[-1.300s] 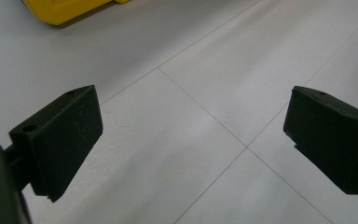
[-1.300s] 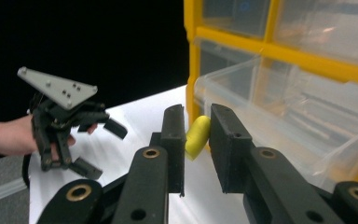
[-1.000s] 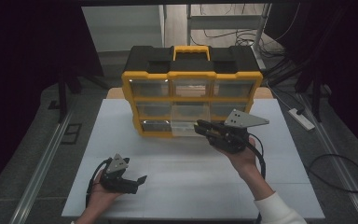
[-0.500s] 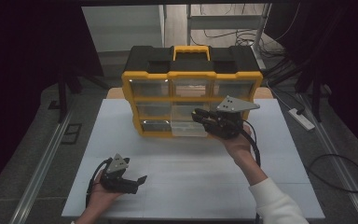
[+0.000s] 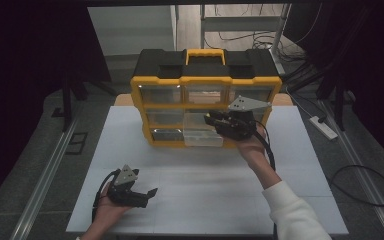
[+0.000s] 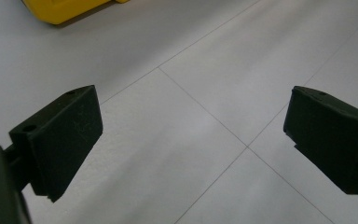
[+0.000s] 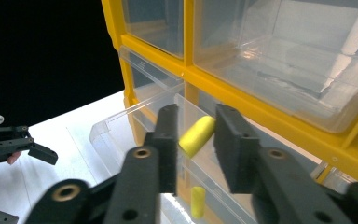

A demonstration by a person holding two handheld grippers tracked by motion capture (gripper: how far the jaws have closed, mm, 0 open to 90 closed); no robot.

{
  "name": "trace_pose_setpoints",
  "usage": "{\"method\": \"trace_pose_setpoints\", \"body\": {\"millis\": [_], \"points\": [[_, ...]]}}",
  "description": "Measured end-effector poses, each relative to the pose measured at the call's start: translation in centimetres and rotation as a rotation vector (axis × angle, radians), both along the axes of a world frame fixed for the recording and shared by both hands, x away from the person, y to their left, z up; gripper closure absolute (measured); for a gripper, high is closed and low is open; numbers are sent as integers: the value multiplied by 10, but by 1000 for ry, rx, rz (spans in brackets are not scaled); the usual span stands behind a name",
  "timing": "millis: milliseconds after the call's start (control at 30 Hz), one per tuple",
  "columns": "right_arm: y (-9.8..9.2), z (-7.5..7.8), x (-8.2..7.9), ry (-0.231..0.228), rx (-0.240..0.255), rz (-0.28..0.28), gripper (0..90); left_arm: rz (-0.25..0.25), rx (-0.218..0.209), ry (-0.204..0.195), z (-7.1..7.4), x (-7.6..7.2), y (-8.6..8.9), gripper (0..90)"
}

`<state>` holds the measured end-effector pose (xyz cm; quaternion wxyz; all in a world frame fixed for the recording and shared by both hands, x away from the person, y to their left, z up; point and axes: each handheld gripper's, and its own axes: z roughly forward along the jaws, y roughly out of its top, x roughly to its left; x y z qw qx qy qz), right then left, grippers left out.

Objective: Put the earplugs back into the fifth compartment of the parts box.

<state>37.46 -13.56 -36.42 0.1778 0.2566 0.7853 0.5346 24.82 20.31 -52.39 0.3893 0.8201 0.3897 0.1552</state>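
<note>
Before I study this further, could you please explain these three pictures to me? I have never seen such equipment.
A person sits at a white table and holds a hand tool with two black jaws in each hand. One picture comes from a camera above the table. The other two come from cameras that ride on the tools and look along their jaws. A yellow and black drawer cabinet stands on the table. The left gripper rests low over the table, open and empty. The right gripper is at an open clear drawer. Its jaws have just been opening, and a small yellow cylinder lies between them, apparently released. A second yellow piece lies below.
</note>
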Motion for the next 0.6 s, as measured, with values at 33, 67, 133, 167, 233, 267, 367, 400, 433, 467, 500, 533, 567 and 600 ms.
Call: {"method": "trace_pose_setpoints", "body": {"millis": [33, 67, 133, 167, 233, 267, 367, 400, 433, 467, 500, 533, 567, 600], "points": [[1, 0, -1, -6, -4, -6, 548, 0, 0, 0, 0, 0, 0, 45], [1, 0, -2, -20, -7, -21, 494, 0, 0, 0, 0, 0, 0, 45], [1, 0, -3, -24, -6, -28, 452, 0, 0, 1, 0, 0, 0, 46], [1, 1, -4, -28, -1, -44, 388, 1, -2, 0, 0, 0, 0, 45], [0, 2, -5, -30, 4, -50, 352, 1, -2, 0, 0, 0, 0, 45], [-1, 2, -6, -27, 2, -53, 335, 1, -2, 0, 0, 0, 0, 45], [-4, 3, -8, -18, 11, -55, 307, 1, -2, 3, 0, 1, 0, 45], [-5, 3, -8, -20, 12, -53, 304, 2, -8, 4, 0, 1, 0, 45], [-6, 3, -10, -17, 17, -50, 302, -1, -9, 5, 0, 1, 0, 45], [-7, 3, -11, -15, 18, -47, 301, -1, -11, 7, 0, 1, 0, 45], [-7, 3, -12, -13, 16, -45, 300, 0, -12, 7, 0, 1, -1, 45], [-8, 3, -12, -12, 15, -43, 299, -1, -12, 8, 0, 1, -1, 45], [-8, 3, -13, -11, 15, -40, 298, 0, -13, 7, 0, 1, -1, 45], [-9, 3, -14, -12, 15, -37, 298, 0, -14, 7, 0, 1, 0, 45]]}}
